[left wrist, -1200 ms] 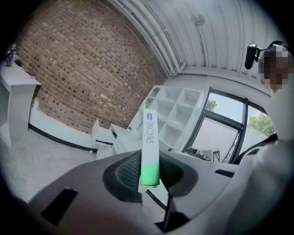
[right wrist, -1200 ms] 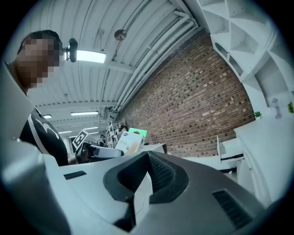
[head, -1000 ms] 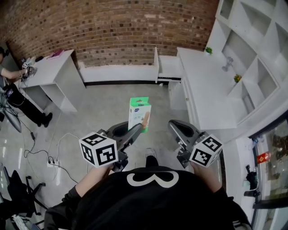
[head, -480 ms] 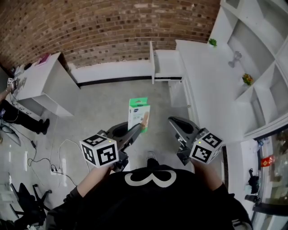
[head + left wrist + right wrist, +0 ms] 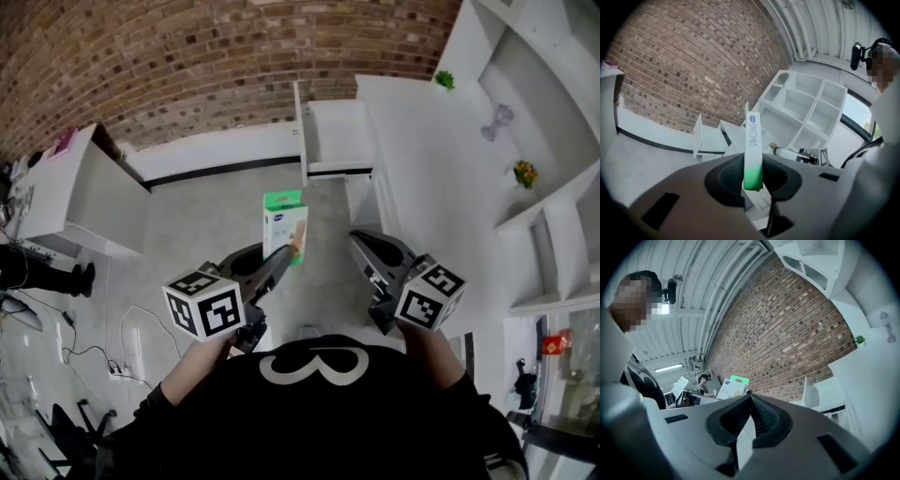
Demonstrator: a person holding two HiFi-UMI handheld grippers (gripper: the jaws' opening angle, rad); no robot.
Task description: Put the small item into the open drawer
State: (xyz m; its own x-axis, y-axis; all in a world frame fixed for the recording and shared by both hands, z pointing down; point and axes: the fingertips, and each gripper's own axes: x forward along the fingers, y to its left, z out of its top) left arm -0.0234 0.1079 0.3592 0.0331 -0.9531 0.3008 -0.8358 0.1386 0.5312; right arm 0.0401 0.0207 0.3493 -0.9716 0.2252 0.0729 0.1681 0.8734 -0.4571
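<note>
Left gripper [image 5: 279, 265] clenched on the lower, green end of the small box [image 5: 284, 223], which stands upright between its jaws above the grey floor, well short of the open drawer [image 5: 335, 141]. The drawer projects from the white counter [image 5: 427, 159] near the brick wall [image 5: 187, 66]; its interior appears bare, though small in the head view. Right gripper [image 5: 362, 247] closed on nothing

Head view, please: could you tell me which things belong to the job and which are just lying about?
Job: green-and-white flat cardboard box, clamped in left gripper; open white drawer.
Lying about: small green plant; yellow flowers; white side desk.
</note>
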